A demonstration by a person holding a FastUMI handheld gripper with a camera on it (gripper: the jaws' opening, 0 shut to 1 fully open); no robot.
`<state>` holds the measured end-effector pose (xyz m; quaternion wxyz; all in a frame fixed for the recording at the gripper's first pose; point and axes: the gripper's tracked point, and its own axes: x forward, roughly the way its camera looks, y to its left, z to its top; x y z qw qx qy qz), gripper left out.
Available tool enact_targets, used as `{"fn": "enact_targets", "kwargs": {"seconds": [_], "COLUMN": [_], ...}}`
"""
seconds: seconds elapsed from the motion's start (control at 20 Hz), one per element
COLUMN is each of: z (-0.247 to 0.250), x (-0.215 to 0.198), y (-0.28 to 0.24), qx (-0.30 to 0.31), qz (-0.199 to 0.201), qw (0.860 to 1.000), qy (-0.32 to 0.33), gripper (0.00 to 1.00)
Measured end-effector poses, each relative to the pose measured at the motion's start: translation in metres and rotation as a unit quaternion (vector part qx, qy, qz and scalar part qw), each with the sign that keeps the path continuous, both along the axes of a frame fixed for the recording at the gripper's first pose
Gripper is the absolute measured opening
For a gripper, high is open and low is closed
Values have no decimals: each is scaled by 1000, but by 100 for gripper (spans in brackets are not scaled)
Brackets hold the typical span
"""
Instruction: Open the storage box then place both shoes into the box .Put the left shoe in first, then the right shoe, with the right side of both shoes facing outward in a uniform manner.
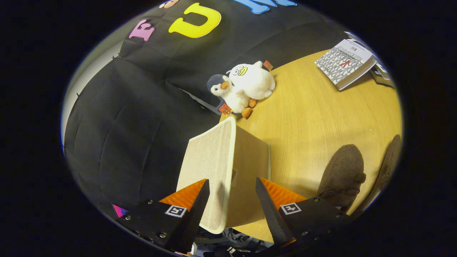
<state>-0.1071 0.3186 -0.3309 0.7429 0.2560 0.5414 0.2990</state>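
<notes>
1. The gripper [231, 187] is seen with its two fingers spread apart, nothing being pressed by both of them.
2. Between the fingers, the storage box [228, 171] is found; its pale woven lid [210, 171] is raised on edge and tilted, with the lid's lower edge lying in the gap between the fingertips.
3. Whether either finger touches the lid cannot be told.
4. The box is set on a wooden table [314, 107], at the table's edge beside the black cloth wall.
5. A dark brown shoe [342, 175] is seen on the table just beside the one finger, and a second dark shoe [387, 167] lies near it, farther out.
6. Beyond the box, two plush toys [246, 87] are piled together, and well apart from them a book [344, 62] lies on the table.
</notes>
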Motion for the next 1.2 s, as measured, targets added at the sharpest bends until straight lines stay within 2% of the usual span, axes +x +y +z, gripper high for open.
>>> {"fn": "enact_targets", "kwargs": {"seconds": [0.05, 0.2, 0.3, 0.35, 0.4, 0.5, 0.6, 0.85, 1.2], "z": [-1, -3, 3, 6, 3, 12, 24, 65, 138], "x": [-3, 0, -10, -13, -12, -8, -7, 7, 4], "y": [4, 4, 14, 21, 20, 20, 28, 48, 126], "qx": [7, -7, 14, 23, 8, -11, -17, -22, 6], "qz": [5, -2, 23, 35, 29, 50, 59, 35, 47], "qw": [1000, 1000, 999, 999, 999, 999, 998, 999, 997], "qy": [8, 7, 28, 25, 23, 9, -4, -18, -58], "gripper": [80, 39, 29, 29, 29, 4, 4, 4, 4]}}
